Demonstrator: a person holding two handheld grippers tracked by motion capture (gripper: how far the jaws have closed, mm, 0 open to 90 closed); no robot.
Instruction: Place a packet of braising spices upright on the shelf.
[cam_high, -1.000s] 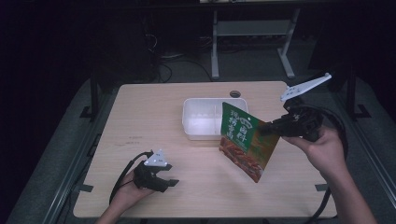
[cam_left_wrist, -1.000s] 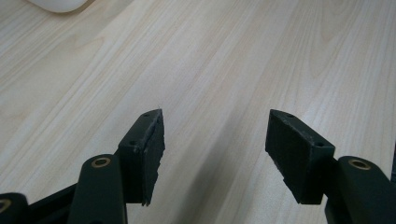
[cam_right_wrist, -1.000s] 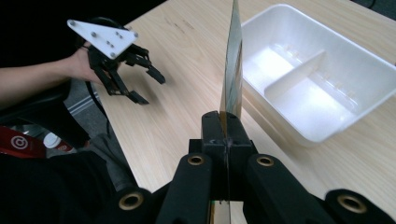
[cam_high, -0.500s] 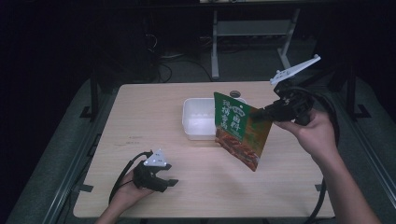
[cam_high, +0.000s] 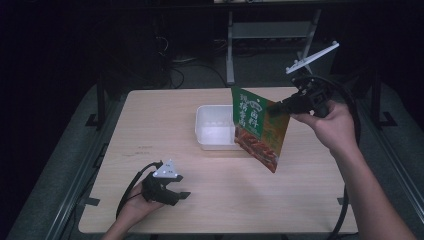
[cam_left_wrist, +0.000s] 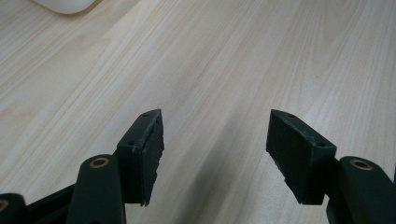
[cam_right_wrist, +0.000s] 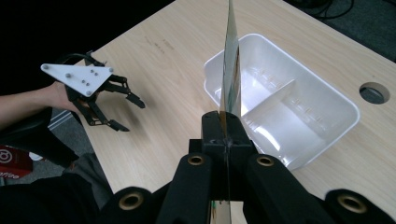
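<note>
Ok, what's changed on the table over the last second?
The right claw, shut on the green and orange snack pouch, has lifted it up and away from the person, so it now hangs in the air by the white plastic two-compartment tray. The grip did not change. The left claw stayed open and low near the front of the light wooden table, and the tray did not move.

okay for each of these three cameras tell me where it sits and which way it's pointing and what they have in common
High view: above the person's side, facing forward and down on the table; both forearms, left gripper, right gripper pinching the green pouch.
Left gripper view: on the left gripper, low over bare wood; open jaws.
Right gripper view: on the right gripper, looking down the pouch's edge.
Shared: high and right gripper views both show the white tray and left gripper.
</note>
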